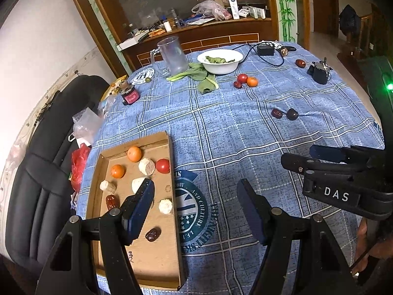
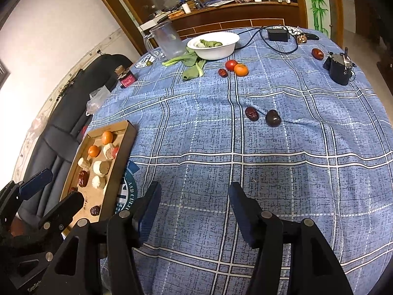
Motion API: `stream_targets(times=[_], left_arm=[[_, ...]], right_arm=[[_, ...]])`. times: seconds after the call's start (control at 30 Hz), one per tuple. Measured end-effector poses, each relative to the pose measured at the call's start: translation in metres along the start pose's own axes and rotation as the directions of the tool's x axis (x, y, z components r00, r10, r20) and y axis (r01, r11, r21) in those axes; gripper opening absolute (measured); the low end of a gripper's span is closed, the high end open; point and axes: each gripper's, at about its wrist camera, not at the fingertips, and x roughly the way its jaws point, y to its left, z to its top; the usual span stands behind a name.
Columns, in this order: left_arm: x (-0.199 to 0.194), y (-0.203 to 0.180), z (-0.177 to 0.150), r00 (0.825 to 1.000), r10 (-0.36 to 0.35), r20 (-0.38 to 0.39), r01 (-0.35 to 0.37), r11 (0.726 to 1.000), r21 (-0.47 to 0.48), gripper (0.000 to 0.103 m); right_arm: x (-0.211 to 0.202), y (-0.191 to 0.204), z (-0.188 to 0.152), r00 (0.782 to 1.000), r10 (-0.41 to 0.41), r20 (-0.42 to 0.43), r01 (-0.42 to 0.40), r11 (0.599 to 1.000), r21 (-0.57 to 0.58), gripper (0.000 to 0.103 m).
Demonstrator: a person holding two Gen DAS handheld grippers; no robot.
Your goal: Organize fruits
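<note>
Bowl, pitcher beyond fruit

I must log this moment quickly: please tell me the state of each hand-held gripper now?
Left hand-held gripper: open, holding nothing.
Right hand-held gripper: open, holding nothing.

Fruits in cardboard tray

Right gripper open over bare blue plaid tablecloth. Ahead, red date just beside dark plum. At left, cardboard tray holding oranges, dates and pale chunks; left gripper near it, jaws apart.
</note>
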Motion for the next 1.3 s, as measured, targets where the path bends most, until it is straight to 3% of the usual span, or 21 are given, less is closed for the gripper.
stream_targets(times=[0.2,0.33,0.37,0.43,0.5,0.63,0.77,0.87,1.3], left_arm=[[0.005,0.013,-0.003,1.000,0.010,0.006,-0.010,0.999,-0.036,0.069],[-0.016,0.037,-0.005,0.989,0.082,0.121,-0.065,0.988,-0.141,0.070],[-0.027,0.046,-0.007,0.979,0.116,0.169,-0.085,0.979,-0.184,0.073],[-0.046,0.060,-0.009,0.958,0.161,0.237,-0.099,0.963,-0.251,0.103],[-0.062,0.076,-0.013,0.940,0.196,0.281,-0.100,0.942,-0.321,0.103],[-0.060,0.101,-0.020,0.946,0.274,0.171,-0.174,0.879,-0.444,0.103],[-0.051,0.122,-0.039,0.957,0.281,0.072,-0.203,0.825,-0.527,0.103],[-0.045,0.130,-0.053,0.962,0.273,0.022,-0.214,0.801,-0.559,0.103],[-0.016,0.137,-0.103,0.981,0.165,-0.097,-0.190,0.785,-0.589,0.103]], right_arm=[[0.010,0.008,-0.002,1.000,-0.008,-0.024,0.008,1.000,-0.015,0.062],[0.019,0.027,-0.004,0.999,0.003,-0.042,-0.006,0.998,-0.068,0.062],[0.021,0.033,-0.005,0.999,0.009,-0.047,-0.013,0.996,-0.084,0.062],[0.025,0.046,-0.005,0.998,0.024,-0.058,-0.031,0.992,-0.120,0.062],[0.027,0.060,-0.004,0.997,0.035,-0.063,-0.045,0.987,-0.156,0.062],[0.025,0.094,-0.003,0.996,0.065,-0.061,-0.078,0.966,-0.248,0.062],[0.022,0.119,-0.007,0.995,0.086,-0.057,-0.100,0.941,-0.323,0.064],[0.024,0.135,-0.015,0.993,0.094,-0.070,-0.113,0.924,-0.364,0.068],[0.038,0.161,-0.049,0.991,0.053,-0.121,-0.101,0.893,-0.439,0.069]])
